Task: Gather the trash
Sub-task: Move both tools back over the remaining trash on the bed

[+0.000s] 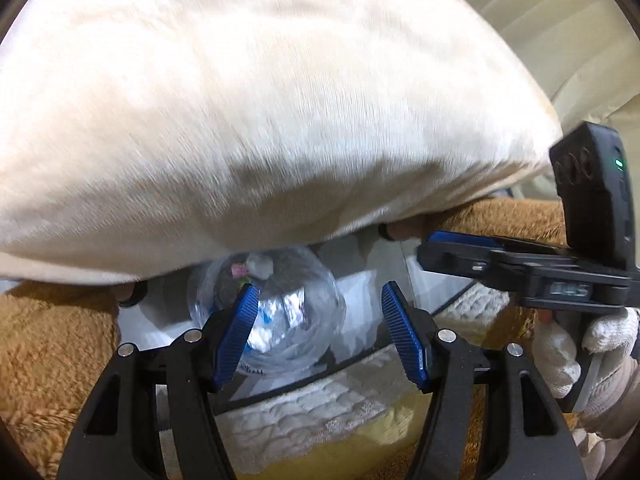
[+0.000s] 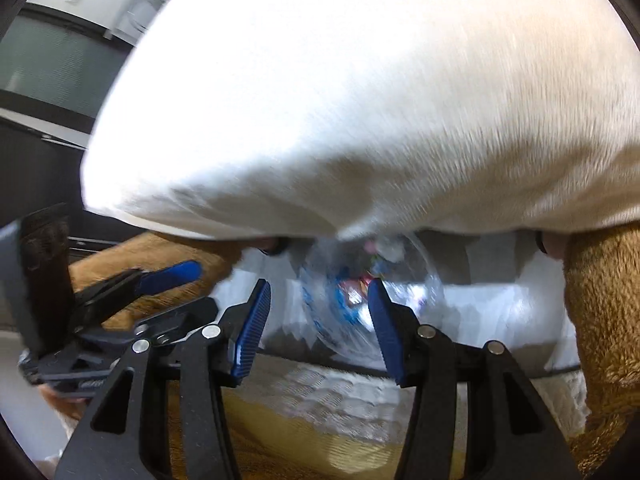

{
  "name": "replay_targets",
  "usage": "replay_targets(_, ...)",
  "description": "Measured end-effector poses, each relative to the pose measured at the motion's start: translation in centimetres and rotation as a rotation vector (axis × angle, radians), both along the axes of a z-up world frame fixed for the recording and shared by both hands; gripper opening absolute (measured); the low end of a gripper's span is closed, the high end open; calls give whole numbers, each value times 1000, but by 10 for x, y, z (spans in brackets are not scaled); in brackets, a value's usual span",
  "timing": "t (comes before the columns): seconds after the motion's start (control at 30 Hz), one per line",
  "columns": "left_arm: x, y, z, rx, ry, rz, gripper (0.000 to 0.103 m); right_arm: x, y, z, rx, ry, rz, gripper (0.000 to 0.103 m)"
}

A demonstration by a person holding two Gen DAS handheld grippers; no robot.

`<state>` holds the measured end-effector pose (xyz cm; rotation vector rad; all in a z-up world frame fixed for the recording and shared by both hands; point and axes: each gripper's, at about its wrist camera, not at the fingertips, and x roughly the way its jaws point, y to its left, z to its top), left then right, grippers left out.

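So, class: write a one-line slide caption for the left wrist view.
Open left gripper above a clear trash bag, a large white cushion overhead and the right gripper alongside.

Clear plastic bag of trash, bulging, mouth toward twelve o'clock. Contents mixed: crumpled white paper, pink scrap, blue-printed wrappers (detail blurred). Partly hidden at its top edge.

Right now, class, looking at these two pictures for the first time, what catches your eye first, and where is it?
A big white cushion fills the upper part of both views. Just below its edge sits a clear plastic bag holding colourful scraps, beyond the blue-padded left gripper. Brown fur flanks the scene on either side.
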<state>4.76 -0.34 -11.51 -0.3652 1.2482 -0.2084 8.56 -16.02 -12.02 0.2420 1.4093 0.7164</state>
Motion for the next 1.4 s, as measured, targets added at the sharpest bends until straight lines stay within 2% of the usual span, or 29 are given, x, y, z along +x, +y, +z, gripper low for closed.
replay_targets(0.2, -1, 9, 31, -17, -158, 17, 63, -1, -3, 47, 90, -218, 13, 51)
replay_targets(0.47, 8, 24, 69, 1, -324, 39, 63, 15, -3, 89, 63, -431, 19, 51)
replay_targets(0.67, 24, 44, 95, 17, -388, 58, 63, 44, 0, 113, 62, -506, 3, 51)
replay_targets(0.83, 42, 56, 113, 45, -445, 73, 63, 73, 5, 124, 90, -502, -13, 51)
replay_targets(1.03, 61, 73, 127, 98, -475, 89, 63, 115, 25, 131, 44, -563, -20, 51)
replay_targets(1.1, 69, 78, 130, 114, -490, 69, 63, 126, 30, 133, 35, -584, -20, 51)
replay_targets(1.17, 77, 80, 132, 164, -500, 46, 63, 137, 36, 134, 22, -601, -16, 51)
replay_targets(1.3, 98, 90, 130, 187, -508, 23, 63, 160, 49, 133, 12, -625, -15, 51)
replay_targets(1.37, 107, 91, 128, 203, -517, 2, 63, 168, 56, 133, 2, -654, -13, 66)
replay_targets(1.4, 112, 92, 127, 209, -521, -7, 63, 171, 60, 132, -19, -685, -18, 68)
